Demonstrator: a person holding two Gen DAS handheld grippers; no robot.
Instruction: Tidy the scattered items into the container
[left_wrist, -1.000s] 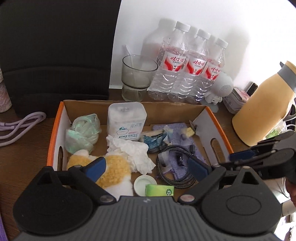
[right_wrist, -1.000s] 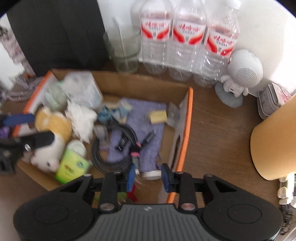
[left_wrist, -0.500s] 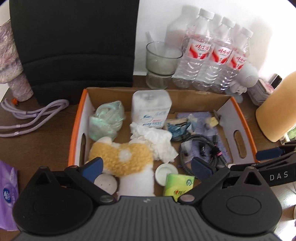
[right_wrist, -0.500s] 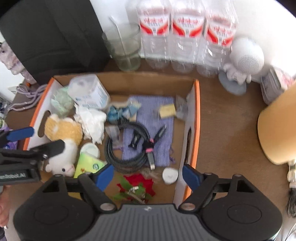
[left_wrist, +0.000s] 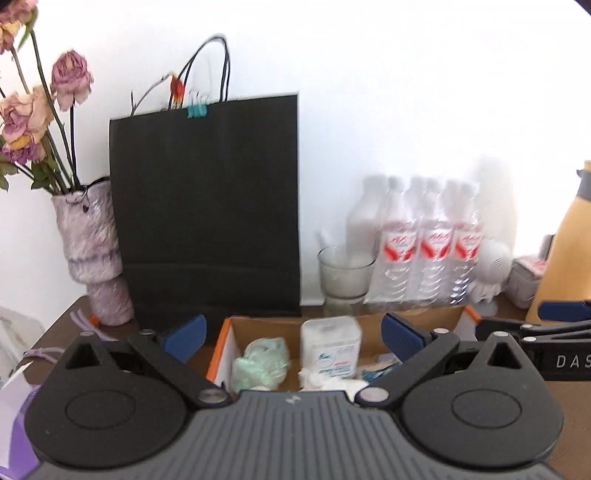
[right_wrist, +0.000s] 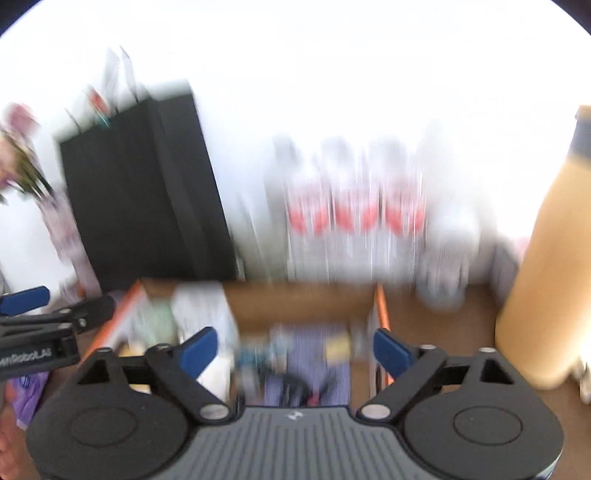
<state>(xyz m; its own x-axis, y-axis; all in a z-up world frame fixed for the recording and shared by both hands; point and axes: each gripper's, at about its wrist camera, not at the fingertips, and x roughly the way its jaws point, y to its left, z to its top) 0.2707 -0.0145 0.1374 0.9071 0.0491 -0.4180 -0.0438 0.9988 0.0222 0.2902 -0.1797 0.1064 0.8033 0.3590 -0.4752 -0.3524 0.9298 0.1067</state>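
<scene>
Both grippers — left (left_wrist: 291, 338), right (right_wrist: 295, 349) — released, empty, right just opened; box (left_wrist: 221, 350) contents soft, light — pinch mid-body.

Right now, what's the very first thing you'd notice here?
The big black paper bag standing against the white wall, with dried pink roses in a furry vase to its left. To its right stand three water bottles with red labels. In front sits the cardboard box, full of odds and ends.
</scene>
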